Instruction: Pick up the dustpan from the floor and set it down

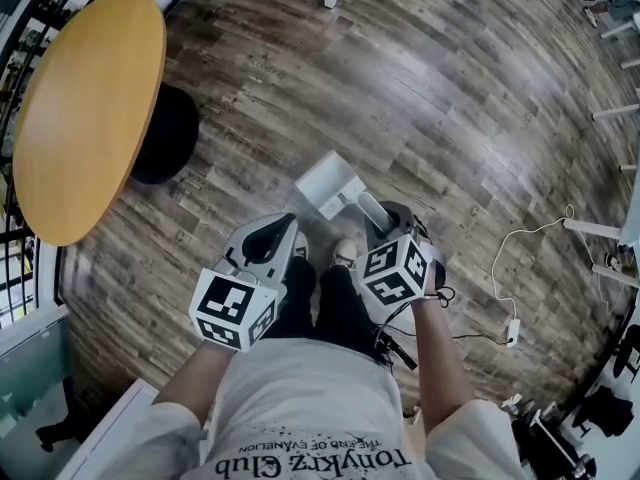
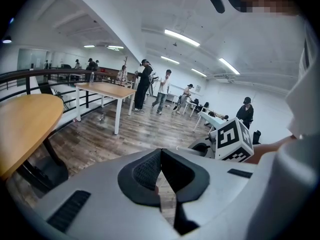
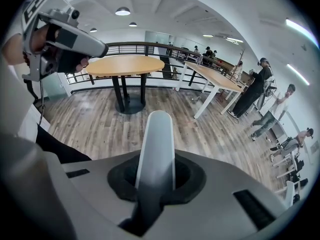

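The person stands over the wooden floor [image 1: 450, 98] with both forearms bent forward at the waist and the two claws side by side before the legs, marker cubes turned up toward the head.

The right claw [image 1: 388, 218] points steeply down, and its pads are clamped on the handle [image 3: 156, 134] of the dustpan [image 1: 328, 183]. The pale handle runs up between them and out past the tips. The white pan hangs out ahead of the claw, just beyond the shoes [image 1: 345, 253] (whether its edge touches the boards cannot be told).

The left claw [image 1: 288, 230] slants down less sharply and is apart from the dustpan. Its dark pads [image 2: 145, 171] meet at the tips with nothing between them. A white cable [image 1: 520, 258] lies on the floor off to the right.
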Motion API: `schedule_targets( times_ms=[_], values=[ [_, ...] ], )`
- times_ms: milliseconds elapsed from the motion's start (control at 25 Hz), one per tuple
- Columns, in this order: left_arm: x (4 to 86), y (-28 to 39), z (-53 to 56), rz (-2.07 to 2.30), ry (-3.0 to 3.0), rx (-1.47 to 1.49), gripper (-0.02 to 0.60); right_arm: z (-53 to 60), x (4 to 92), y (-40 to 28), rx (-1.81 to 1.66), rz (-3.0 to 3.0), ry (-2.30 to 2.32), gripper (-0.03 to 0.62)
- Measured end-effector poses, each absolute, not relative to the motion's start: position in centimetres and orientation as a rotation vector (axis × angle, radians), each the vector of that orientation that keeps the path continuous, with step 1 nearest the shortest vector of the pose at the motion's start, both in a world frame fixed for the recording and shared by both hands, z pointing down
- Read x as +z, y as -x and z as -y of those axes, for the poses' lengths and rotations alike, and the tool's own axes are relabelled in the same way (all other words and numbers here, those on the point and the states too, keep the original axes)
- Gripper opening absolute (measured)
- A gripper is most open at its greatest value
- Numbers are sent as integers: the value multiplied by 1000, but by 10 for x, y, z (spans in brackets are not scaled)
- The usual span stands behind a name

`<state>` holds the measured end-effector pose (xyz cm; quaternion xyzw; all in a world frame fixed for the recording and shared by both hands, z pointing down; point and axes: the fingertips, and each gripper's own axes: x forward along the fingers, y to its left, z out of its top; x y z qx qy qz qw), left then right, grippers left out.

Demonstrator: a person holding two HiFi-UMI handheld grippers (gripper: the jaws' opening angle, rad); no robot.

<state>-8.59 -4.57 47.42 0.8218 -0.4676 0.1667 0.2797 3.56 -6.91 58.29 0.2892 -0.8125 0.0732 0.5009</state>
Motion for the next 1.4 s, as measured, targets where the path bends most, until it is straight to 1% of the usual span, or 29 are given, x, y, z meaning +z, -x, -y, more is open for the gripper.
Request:
schedule_targets(
  times_ms=[1400],
  values=[
    [508, 96, 60, 1248, -2121, 463, 23, 101, 655, -31, 250, 1918, -752, 60]
  ],
)
